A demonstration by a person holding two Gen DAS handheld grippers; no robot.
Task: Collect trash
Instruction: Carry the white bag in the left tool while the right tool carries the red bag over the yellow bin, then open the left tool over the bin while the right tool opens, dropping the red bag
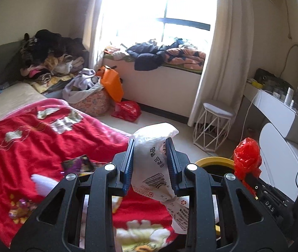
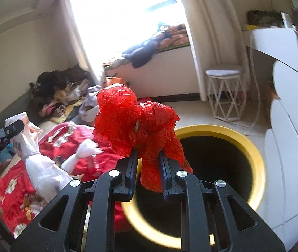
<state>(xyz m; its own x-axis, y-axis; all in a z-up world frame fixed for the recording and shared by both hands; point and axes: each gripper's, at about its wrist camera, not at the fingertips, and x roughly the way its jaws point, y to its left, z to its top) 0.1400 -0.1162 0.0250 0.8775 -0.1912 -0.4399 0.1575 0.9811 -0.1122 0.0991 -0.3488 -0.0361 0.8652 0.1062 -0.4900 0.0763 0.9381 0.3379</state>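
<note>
So both hands are loaded and we're at the carry-to-bin step, I'd say. The left gripper (image 1: 150, 145) is clamped on a crumpled white wrapper (image 1: 156, 163) (the printed kind with a barcode), held up over the red blanket (image 1: 44, 130) on the bed. The right gripper (image 2: 147, 157) is pinched shut on a scrunched red plastic bag (image 2: 136, 124), and it sits right in front of the yellow-rimmed bin (image 2: 251, 147), whose dark mouth is wide open on the floor just beside the bed.

Next move, as I read it: get the red bag squarely above that opening and let the jaws part, then swing the left one across and drop the wrapper too. 2 pieces, 1 bin. Both are light, floaty plastic, so releasing low over the rim seems smart.
</note>
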